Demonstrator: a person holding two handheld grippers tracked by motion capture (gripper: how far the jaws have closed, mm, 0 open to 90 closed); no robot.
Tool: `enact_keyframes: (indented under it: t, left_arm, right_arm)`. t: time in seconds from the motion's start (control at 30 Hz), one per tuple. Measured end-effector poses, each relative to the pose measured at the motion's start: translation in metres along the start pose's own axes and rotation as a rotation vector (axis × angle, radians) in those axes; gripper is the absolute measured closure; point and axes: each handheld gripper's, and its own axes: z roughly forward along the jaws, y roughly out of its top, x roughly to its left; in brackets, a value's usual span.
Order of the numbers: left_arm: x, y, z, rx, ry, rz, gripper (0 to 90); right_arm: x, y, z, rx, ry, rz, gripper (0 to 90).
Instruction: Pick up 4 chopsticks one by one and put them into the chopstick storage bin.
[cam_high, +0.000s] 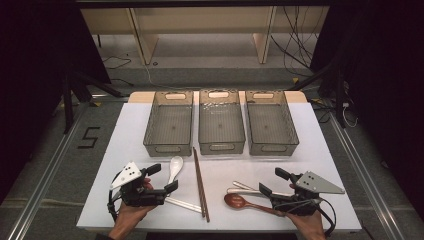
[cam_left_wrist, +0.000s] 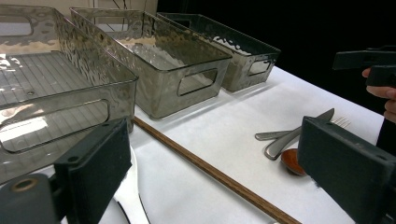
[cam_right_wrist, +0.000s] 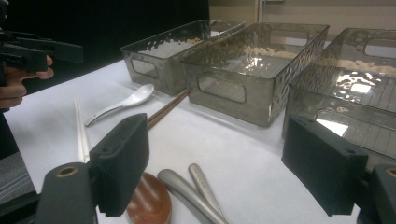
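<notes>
The reddish-brown wooden spoon (cam_high: 239, 202) lay just left of the right gripper (cam_high: 270, 183), its long axis running rightward under that hand. The right gripper was nearer, jaws wide and empty; the left gripper (cam_high: 162, 178) also gaped empty.

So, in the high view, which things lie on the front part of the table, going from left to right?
Left gripper → white spoon → brown chopsticks → wooden spoon → right gripper.
</notes>
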Motion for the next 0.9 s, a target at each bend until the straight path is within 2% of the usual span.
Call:
enact_keyframes:
  t: [0.3, 0.53, 0.7, 0.77, 0.9]
  left_arm:
    - [0.001, 0.002, 0.001, 0.023, -0.001, 0.003, 9.3]
    - [0.003, 0.011, 0.002, 0.086, 0.003, 0.034, 10.1]
    - [0.007, 0.024, 0.001, 0.165, 0.019, 0.085, 12.7]
    - [0.009, 0.032, 0.002, 0.233, 0.020, 0.114, 13.5]
    - [0.009, 0.042, 0.004, 0.333, 0.033, 0.183, 15.8]
  right_arm:
    - [0.000, 0.000, 0.001, 0.006, 0.005, 0.005, 23.6]
    - [-0.001, 0.000, 0.001, 0.012, 0.003, 0.012, 23.8]
    - [-0.001, 0.000, 0.002, 0.016, 0.005, 0.016, 23.8]
    - [-0.001, 0.000, 0.002, 0.017, 0.008, 0.017, 23.8]
    - [-0.001, 0.000, 0.003, 0.021, 0.011, 0.014, 23.9]
